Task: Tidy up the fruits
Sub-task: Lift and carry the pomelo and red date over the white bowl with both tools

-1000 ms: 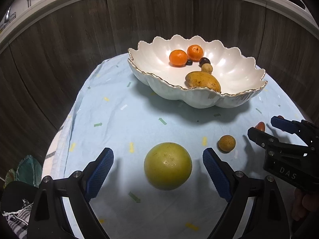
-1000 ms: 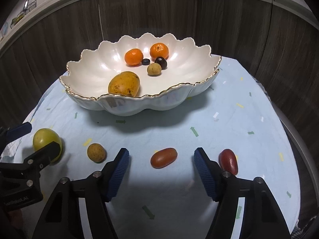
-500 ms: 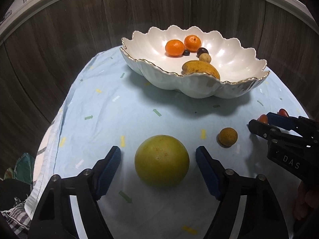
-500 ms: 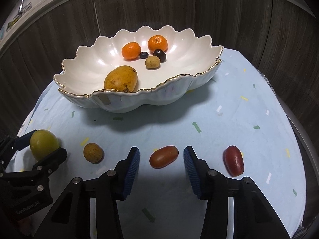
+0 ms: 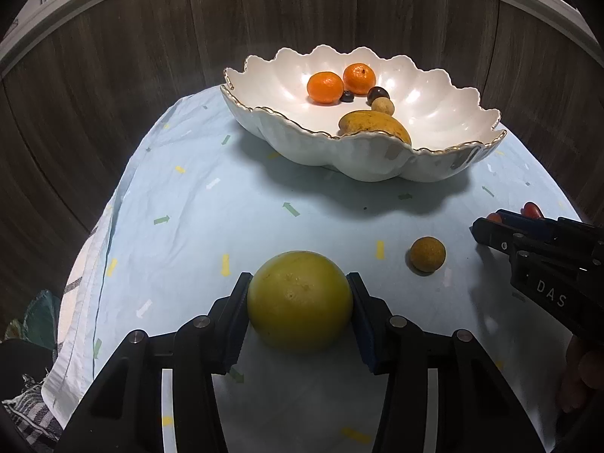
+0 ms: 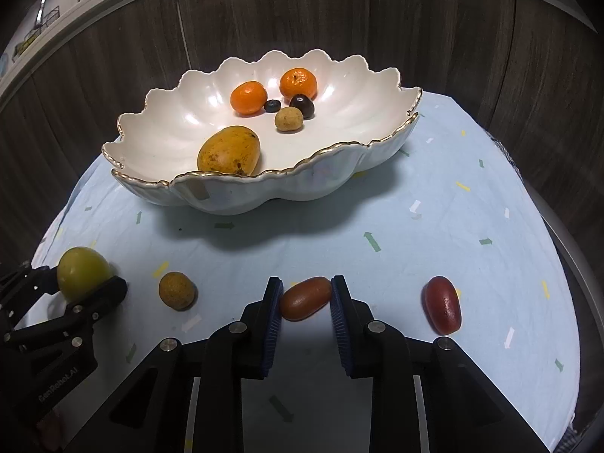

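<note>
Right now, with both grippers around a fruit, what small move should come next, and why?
Probably lift both straight up. The left gripper has just closed on the yellow-green fruit, the right gripper on the reddish oval fruit; both fruits sit on the cloth, outside the white bowl.

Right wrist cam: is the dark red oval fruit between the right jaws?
No. The dark red oval fruit lies on the cloth beside the right gripper, whose jaws flank the orange-brown oval fruit.

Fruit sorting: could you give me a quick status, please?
Left gripper just closed onto yellow-green fruit. Right gripper just closed onto reddish-brown oval fruit. Both still on the cloth. Path to bowl clear.
</note>
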### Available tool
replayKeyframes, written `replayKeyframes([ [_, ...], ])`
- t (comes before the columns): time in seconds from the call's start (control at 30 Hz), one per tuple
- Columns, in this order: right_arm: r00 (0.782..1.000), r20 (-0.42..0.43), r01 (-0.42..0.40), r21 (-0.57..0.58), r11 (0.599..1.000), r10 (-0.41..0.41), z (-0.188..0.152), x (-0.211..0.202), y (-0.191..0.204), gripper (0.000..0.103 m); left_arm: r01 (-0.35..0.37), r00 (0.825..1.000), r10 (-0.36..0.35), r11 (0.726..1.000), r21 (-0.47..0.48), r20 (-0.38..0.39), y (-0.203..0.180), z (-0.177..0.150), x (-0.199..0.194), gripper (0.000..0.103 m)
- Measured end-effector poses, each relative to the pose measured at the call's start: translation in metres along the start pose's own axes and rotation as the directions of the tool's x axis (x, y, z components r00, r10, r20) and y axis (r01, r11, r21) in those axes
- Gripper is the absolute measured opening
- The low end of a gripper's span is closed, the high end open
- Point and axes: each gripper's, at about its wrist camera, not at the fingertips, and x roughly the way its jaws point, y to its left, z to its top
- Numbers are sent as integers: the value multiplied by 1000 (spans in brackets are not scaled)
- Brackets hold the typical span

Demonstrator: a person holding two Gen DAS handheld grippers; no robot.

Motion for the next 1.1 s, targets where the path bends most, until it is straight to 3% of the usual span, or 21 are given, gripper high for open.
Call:
replayKeyframes([
  [1.1,994,105,-15,2,1000,15,13,-53,6,27,-17,997,15,1000,15,82,-4,13,-46,48],
])
